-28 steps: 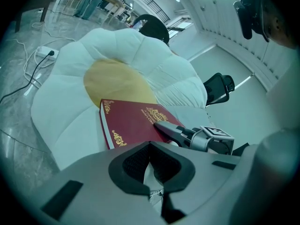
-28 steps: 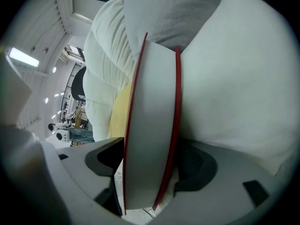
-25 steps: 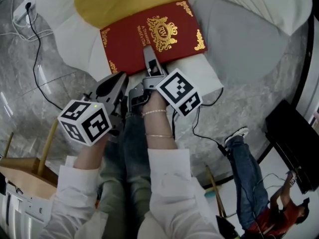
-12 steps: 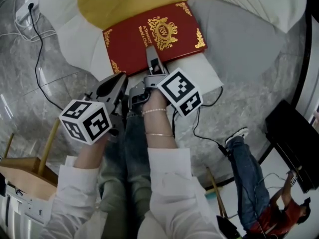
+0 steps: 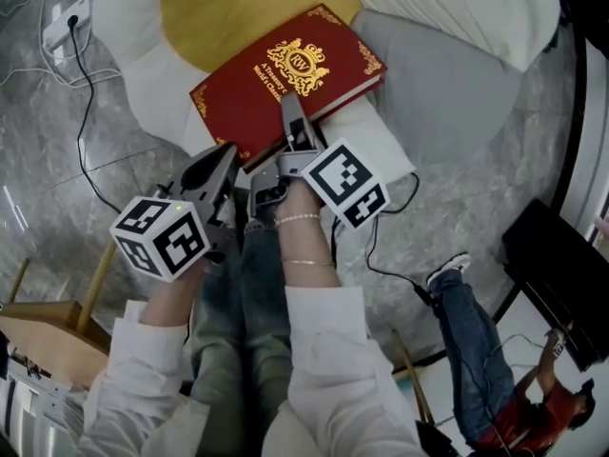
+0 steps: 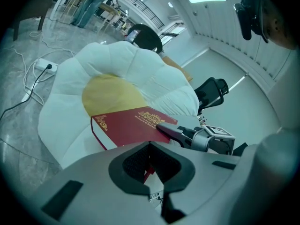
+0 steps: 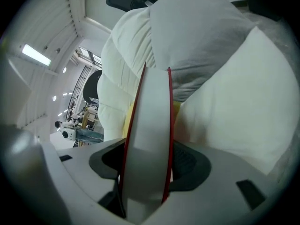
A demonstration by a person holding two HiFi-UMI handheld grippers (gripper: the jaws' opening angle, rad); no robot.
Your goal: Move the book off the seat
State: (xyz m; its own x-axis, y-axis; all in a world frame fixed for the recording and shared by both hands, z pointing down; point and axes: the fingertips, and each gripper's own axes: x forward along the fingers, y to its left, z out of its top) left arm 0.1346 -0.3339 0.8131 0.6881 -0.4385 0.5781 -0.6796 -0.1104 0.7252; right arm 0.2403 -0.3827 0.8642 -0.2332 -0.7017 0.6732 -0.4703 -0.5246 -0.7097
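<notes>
A red book (image 5: 285, 74) with a gold crest lies over the white petal-shaped seat (image 5: 143, 55) and its yellow middle (image 5: 219, 8), its near edge raised. My right gripper (image 5: 290, 112) is shut on that near edge; its jaws have just been closing on it. In the right gripper view the white page block and red covers (image 7: 150, 125) fill the gap between the pads of the right gripper (image 7: 147, 158). My left gripper (image 5: 233, 150) is at the book's near left corner, and a red sliver of book (image 6: 131, 125) sits between the nearly closed jaws of the left gripper (image 6: 150, 146).
A grey cushion (image 5: 447, 74) and a white pillow (image 5: 457, 8) lie right of the book. A power strip (image 5: 67, 17) with cables is on the marble floor at left. A wooden stool (image 5: 48, 312) stands lower left; a person (image 5: 476, 350) is at lower right.
Both grippers have risen and the book's near edge has come up with them, so the book now tilts and sits higher in the head view.
</notes>
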